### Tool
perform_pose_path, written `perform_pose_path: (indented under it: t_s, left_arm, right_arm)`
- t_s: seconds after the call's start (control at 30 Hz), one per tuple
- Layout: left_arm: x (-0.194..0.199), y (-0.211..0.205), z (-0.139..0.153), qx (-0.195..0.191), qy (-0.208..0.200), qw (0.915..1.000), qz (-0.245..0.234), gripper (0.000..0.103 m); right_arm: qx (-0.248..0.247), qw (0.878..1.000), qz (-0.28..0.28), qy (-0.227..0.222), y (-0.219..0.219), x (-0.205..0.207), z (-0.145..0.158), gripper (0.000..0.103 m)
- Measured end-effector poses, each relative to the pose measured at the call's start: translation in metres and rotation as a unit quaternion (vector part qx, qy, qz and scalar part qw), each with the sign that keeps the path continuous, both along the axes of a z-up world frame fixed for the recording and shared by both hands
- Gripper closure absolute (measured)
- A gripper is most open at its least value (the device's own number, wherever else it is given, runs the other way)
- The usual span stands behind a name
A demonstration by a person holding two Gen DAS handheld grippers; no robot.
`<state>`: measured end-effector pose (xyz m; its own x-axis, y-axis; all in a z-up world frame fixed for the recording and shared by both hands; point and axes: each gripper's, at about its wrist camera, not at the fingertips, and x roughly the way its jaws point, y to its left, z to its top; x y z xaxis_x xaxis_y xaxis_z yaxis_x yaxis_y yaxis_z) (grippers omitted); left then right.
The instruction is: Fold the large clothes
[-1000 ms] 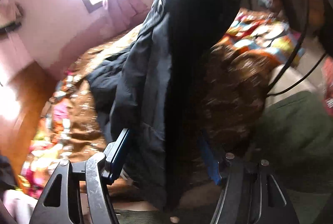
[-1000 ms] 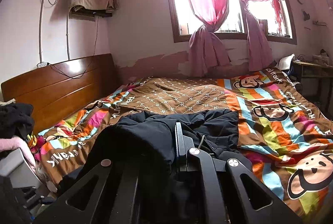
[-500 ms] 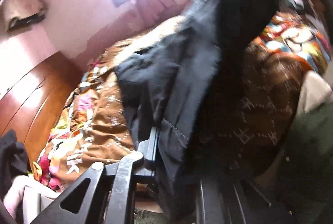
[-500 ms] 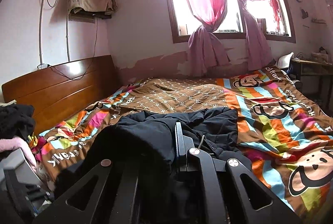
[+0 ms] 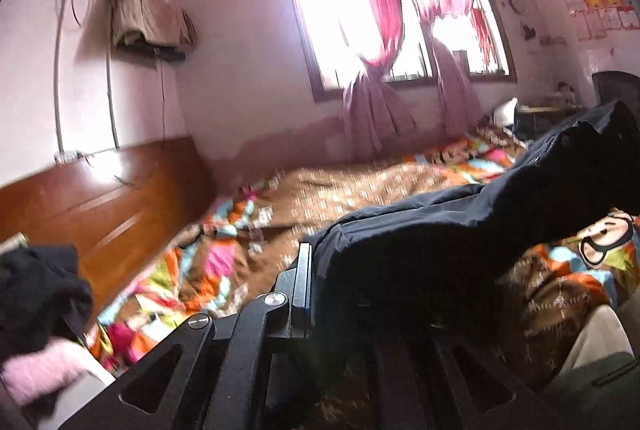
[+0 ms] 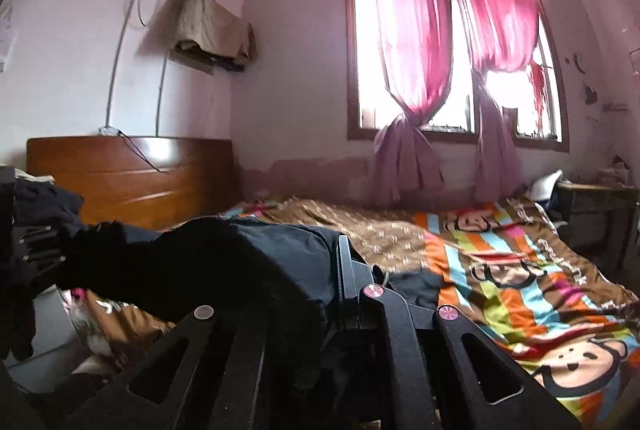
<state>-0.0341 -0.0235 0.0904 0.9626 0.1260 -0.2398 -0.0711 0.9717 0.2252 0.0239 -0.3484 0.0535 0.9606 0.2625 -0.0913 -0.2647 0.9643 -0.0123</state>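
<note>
Left wrist: L gripper (image 5: 316, 286) clamped on dark jacket (image 5: 440, 230); R gripper (image 6: 340, 270) clamped on it too.

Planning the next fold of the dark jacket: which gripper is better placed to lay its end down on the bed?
Probably the left gripper: shut on the jacket, with bare bedspread ahead. The right gripper also grips it, so either might do.

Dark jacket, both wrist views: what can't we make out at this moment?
- Left tool: right finger hidden under the dark jacket in the left wrist view; pad contact not visible.
- Right tool: left finger buried in jacket folds, right wrist view.
- Jacket's far end: cut off by the right edge, left wrist view.
- Bedspread: pattern motion-blurred, left wrist view.
</note>
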Motion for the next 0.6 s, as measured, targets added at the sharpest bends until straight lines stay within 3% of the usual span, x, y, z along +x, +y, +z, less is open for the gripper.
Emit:
perform_pose_path:
  t_s: [0.1, 0.23, 0.47, 0.6]
  left_arm:
    - [0.005, 0.000, 0.004, 0.031, -0.018, 0.9994, 0.005, 0.098]
    - [0.043, 0.002, -0.002, 0.018, 0.008, 0.9998, -0.006, 0.098]
    - [0.116, -0.007, -0.013, 0.046, 0.017, 0.9988, 0.001, 0.098]
    - [0.183, -0.003, -0.018, 0.052, 0.051, 0.9973, 0.004, 0.098]
  right_arm:
    - [-0.011, 1.000, 0.002, -0.009, 0.007, 0.000, 0.009, 0.097]
    - [-0.013, 1.000, -0.004, 0.012, 0.009, 0.026, -0.002, 0.097]
    - [-0.002, 0.998, -0.021, 0.062, 0.002, 0.105, -0.024, 0.097]
    - [-0.020, 0.997, -0.026, 0.074, 0.006, 0.155, -0.030, 0.097]
